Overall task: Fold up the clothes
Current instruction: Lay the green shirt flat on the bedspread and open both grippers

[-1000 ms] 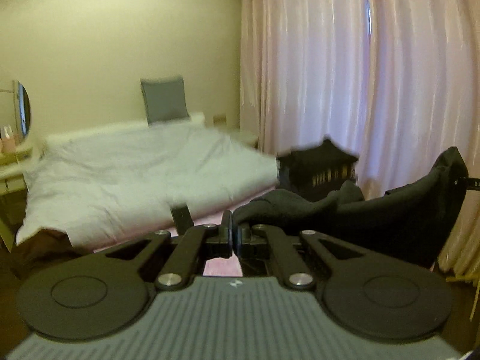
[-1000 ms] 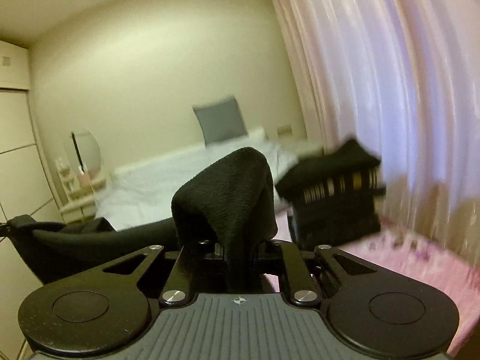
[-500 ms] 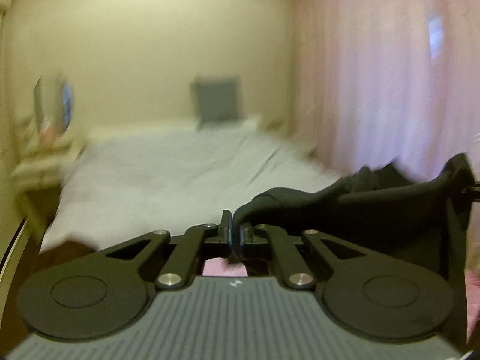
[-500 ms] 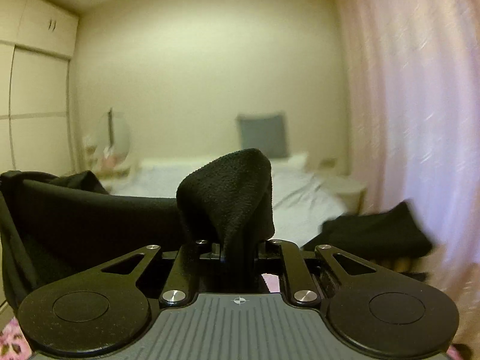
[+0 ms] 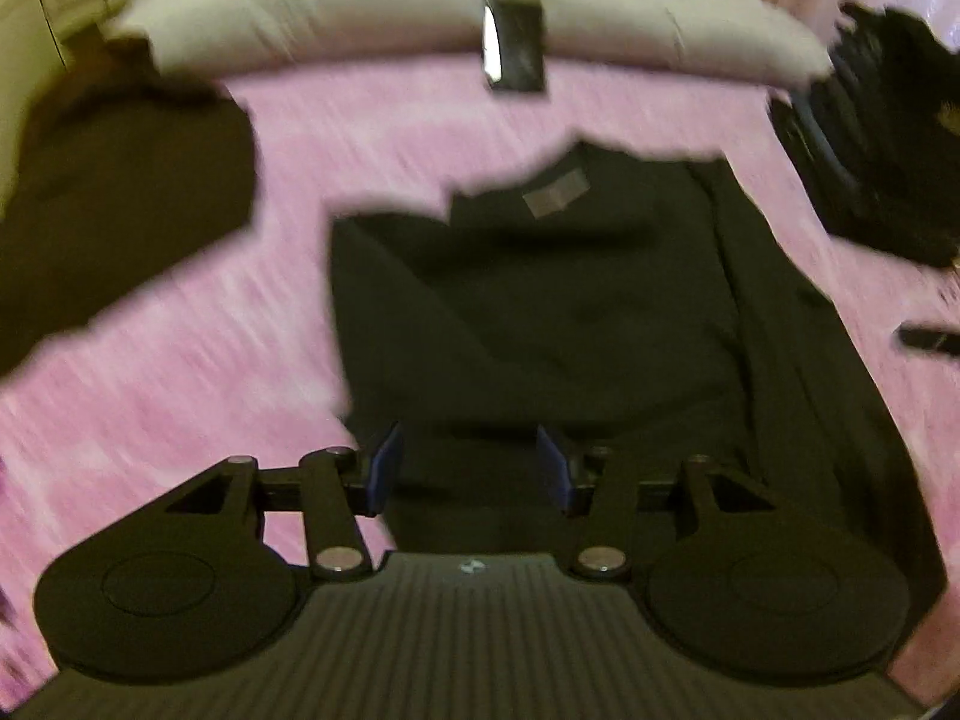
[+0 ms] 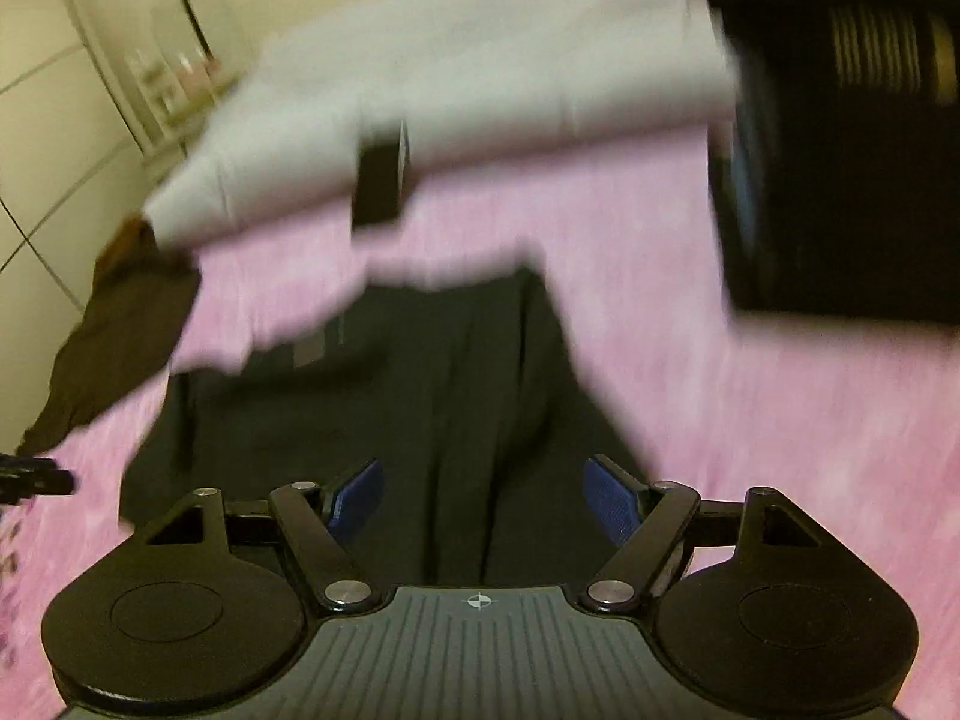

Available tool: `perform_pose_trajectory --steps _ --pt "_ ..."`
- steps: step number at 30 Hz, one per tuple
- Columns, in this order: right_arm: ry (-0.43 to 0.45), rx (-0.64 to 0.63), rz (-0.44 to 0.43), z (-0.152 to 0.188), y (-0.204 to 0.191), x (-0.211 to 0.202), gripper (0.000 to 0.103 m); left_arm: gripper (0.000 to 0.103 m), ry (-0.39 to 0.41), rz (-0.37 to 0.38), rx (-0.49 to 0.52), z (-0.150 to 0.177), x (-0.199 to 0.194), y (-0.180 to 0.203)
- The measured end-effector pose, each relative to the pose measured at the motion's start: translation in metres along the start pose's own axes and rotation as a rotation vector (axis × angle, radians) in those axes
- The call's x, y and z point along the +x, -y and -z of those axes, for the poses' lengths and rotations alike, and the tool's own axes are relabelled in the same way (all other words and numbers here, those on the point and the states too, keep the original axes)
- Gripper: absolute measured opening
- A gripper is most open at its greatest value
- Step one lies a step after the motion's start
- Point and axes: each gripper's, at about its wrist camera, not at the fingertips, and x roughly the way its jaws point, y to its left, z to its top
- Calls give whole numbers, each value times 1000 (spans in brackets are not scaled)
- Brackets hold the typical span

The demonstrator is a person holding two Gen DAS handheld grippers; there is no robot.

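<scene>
A black, soft-knit top (image 5: 576, 312) with a grey neck label lies spread flat on the pink bedsheet (image 5: 198, 372). The left tool (image 5: 467, 468) is opening, blue pads clear of the cloth. The right tool (image 6: 480, 501) is opening wider above the hem, gripping nothing.

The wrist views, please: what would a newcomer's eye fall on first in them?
A black garment lies spread on the pink bedspread, filling the middle of both views. Both pairs of tongs, left and right, hover over its near edge, opening, pads clear of the cloth. Beyond lies a white duvet.
</scene>
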Motion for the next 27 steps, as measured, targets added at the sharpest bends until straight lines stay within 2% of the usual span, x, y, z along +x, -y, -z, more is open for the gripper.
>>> perform_pose_trajectory --steps 2,6,8,9,11,13,15,19,21,22,25,27 --pt "-105 5 -32 26 1 12 77 46 -41 39 0 20 12 16" --pt "-227 -61 -44 65 -16 44 76 48 -93 92 43 45 24 45" --pt "-267 -88 -24 85 -24 55 25 48 -108 109 78 50 24 58" --pt "-278 -69 -21 89 -20 50 9 48 -110 114 96 51 22 63" --pt "-256 -31 -34 82 -12 34 8 48 -110 123 121 52 19 70" --pt "-198 -60 6 66 -5 6 8 48 -109 137 134 51 17 76" --pt "-127 -51 53 46 18 -34 8 48 -104 153 142 48 15 83" --pt "-16 -87 255 4 81 -103 8 49 -87 186 173 41 14 103" --pt "17 -104 399 -11 116 -121 8 50 -77 204 193 37 16 113" --pt "40 -104 505 -18 134 -129 8 51 -74 212 197 35 18 118" --pt "78 -50 627 -28 173 -140 8 51 -69 239 220 34 24 136" --pt "47 -9 649 -24 188 -136 9 51 -60 248 271 34 28 153"
